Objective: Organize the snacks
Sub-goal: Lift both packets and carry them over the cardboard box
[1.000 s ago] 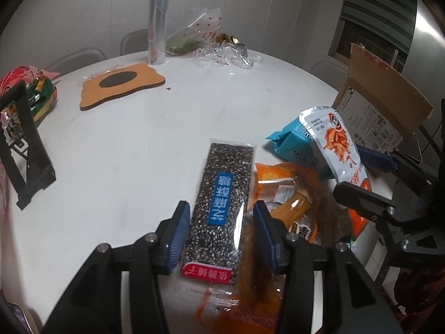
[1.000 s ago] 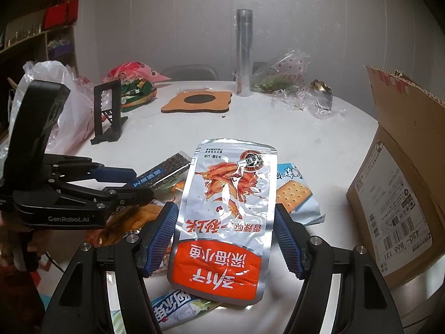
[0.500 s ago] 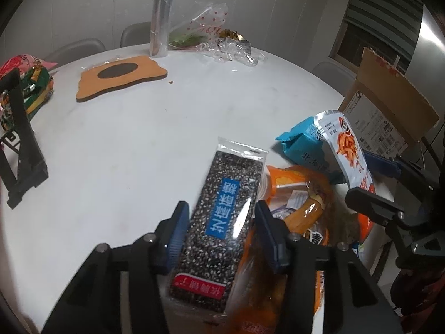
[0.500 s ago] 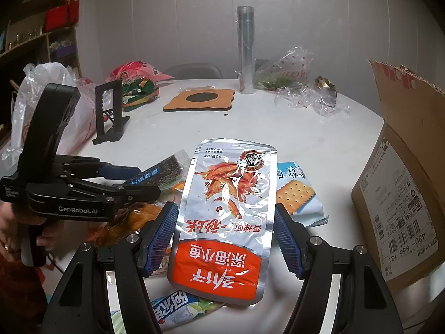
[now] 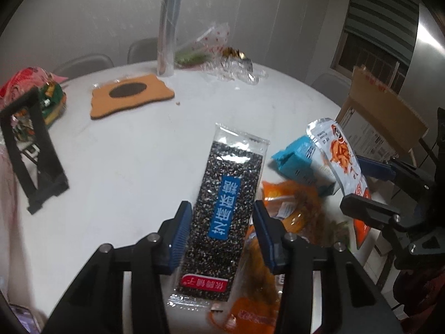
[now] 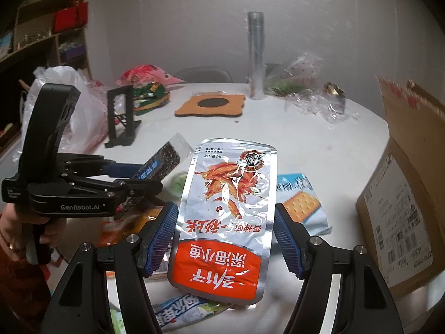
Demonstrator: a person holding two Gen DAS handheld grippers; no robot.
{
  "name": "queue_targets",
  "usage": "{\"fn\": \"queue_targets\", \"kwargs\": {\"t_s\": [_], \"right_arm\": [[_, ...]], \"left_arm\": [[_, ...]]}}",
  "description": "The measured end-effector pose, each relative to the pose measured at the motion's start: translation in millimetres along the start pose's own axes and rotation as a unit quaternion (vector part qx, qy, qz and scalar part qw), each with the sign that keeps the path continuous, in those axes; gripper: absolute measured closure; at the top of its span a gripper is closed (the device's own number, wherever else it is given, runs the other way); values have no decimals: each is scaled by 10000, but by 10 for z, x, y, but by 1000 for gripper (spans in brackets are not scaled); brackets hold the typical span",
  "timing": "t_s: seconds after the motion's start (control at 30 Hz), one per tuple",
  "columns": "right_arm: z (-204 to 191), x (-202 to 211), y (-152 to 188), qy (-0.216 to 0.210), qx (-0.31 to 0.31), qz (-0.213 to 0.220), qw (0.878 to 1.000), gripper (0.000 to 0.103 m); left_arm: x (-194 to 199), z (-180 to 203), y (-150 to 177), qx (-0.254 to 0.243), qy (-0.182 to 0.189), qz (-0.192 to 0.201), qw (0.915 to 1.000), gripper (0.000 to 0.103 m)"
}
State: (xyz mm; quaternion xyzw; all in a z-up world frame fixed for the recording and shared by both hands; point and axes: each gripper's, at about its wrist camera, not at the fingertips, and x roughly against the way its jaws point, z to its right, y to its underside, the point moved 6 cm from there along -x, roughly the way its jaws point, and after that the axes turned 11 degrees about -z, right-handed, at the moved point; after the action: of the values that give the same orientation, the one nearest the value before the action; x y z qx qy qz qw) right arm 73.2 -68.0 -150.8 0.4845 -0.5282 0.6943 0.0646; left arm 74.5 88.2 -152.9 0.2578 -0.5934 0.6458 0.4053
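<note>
Five snack packs can be counted on or above the white round table [image 5: 116, 167]. One black sesame bar pack [image 5: 225, 217] is clenched between the blue pads of the left gripper [image 5: 221, 231] and is held tilted, raised off the table near its front edge. One silver-and-orange fish snack pouch [image 6: 228, 217] is grasped by the right gripper [image 6: 226, 239], also lifted above the table's front edge. One blue cracker pack [image 6: 300, 206], one orange pack [image 5: 292, 208] and one pale green-and-white pack [image 6: 183, 311] lie on the table below them. One cardboard box [image 6: 403, 194] is seen at the table's right edge. Both grippers are held side by side, pointing toward the table's centre.
</note>
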Motion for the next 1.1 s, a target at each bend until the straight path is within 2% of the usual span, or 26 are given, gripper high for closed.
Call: {"fn": "queue_targets", "kwargs": {"t_s": [0.33, 0.5, 0.7, 0.83, 1.1], "right_arm": [[-48, 562, -308, -378, 433, 514, 9970, 37], [53, 991, -469, -360, 619, 932, 9931, 37], [391, 1496, -537, -170, 596, 1379, 9885, 37], [704, 1774, -484, 44, 453, 1591, 9862, 37], [1406, 2051, -209, 460, -14, 1642, 9854, 37]], "left_arm": [[714, 222, -283, -139, -218, 732, 9970, 62], [1058, 497, -547, -341, -252, 1082, 9932, 62], [1304, 1051, -918, -821, -202, 1356, 9871, 62], [1373, 1491, -1176, -1169, 21, 1477, 9821, 62], [1246, 2350, -1515, -1801, 410, 1444, 9721, 62]]}}
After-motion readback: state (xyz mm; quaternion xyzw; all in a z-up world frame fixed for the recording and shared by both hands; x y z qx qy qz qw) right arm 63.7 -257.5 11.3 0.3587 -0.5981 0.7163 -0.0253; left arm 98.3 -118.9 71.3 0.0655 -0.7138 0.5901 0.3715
